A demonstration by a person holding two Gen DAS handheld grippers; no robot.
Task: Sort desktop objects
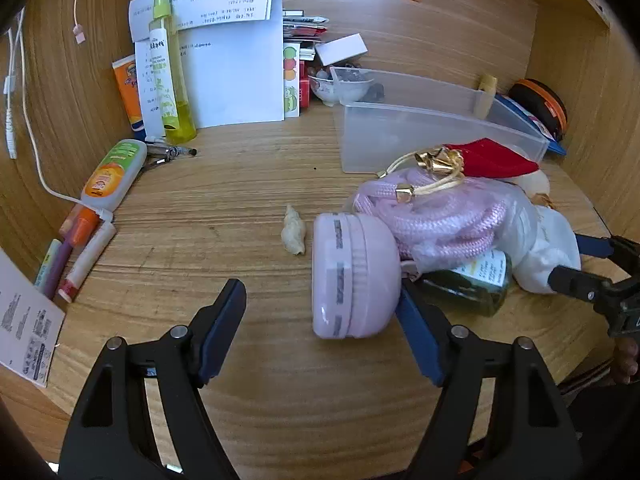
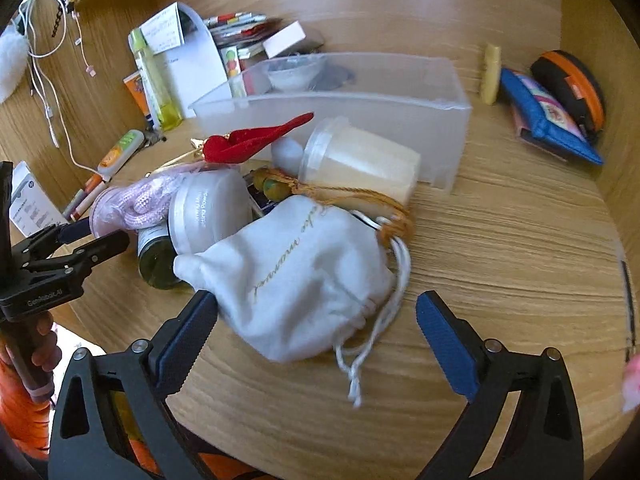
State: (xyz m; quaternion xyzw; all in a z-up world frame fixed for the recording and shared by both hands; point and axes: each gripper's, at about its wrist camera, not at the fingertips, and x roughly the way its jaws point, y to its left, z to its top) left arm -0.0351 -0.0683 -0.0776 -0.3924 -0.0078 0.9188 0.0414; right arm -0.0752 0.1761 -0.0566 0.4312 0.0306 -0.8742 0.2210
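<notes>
A pile lies at mid-desk. Its pink round jar (image 1: pixel 352 276) rests on its side between the fingers of my left gripper (image 1: pixel 320 292), which is open; the right pad is at the jar's edge, the left pad well clear. Behind the jar are a bagged pink rope (image 1: pixel 440 216), a red pouch (image 1: pixel 492 160) and a dark green bottle (image 1: pixel 468 288). My right gripper (image 2: pixel 316 300) stands open around a white drawstring pouch (image 2: pixel 304 276), which lies against its left pad. A white jar (image 2: pixel 208 208) and a lidded plastic cup (image 2: pixel 360 156) lie behind the pouch.
An open clear plastic bin (image 2: pixel 400 120) stands behind the pile. A small seashell (image 1: pixel 293 232) lies alone on the wood. Tubes, pens and a yellow spray bottle (image 1: pixel 172 80) line the left wall. A blue wallet (image 2: pixel 548 120) and a black-orange case (image 2: pixel 572 84) sit at the right.
</notes>
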